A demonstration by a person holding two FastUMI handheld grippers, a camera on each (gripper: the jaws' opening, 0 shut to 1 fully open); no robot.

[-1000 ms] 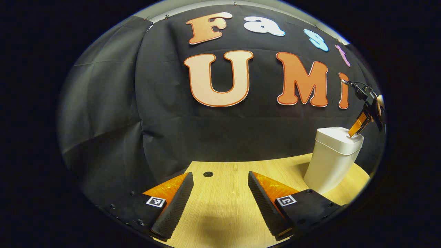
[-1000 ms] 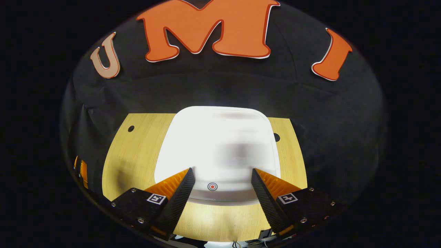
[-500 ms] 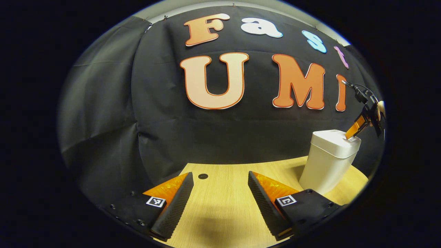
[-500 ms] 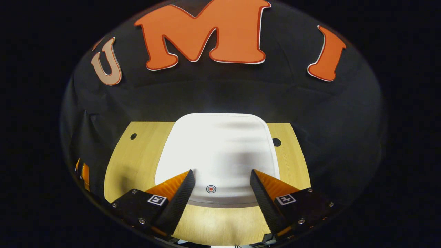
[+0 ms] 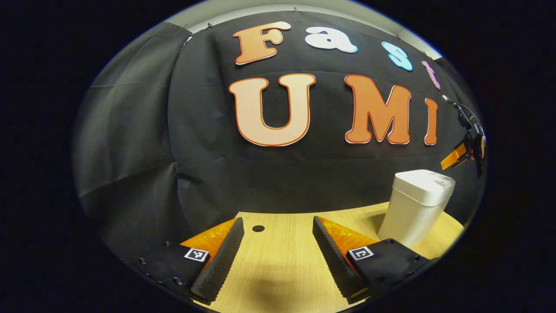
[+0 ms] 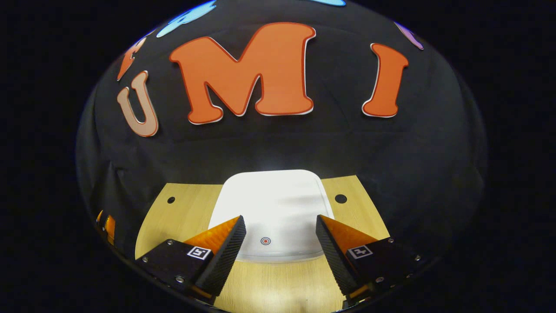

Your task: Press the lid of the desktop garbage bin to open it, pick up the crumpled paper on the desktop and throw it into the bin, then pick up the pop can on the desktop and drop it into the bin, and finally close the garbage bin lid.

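Right gripper (image 6: 280, 237) (jaws apart) hangs above the white plastic bin's closed lid (image 6: 278, 204); left gripper (image 5: 278, 250) empty, jaws apart.

1. Left tool (image 5: 278, 243) hangs low over the bench (image 5: 278, 269), fingers spread apart, holding nothing.
2. Right tool (image 6: 280, 241) hovers above the bench, fingers spread apart, holding nothing.

Left gripper view faces the bin (image 5: 417, 206) sidelong; right gripper view looks down on it.
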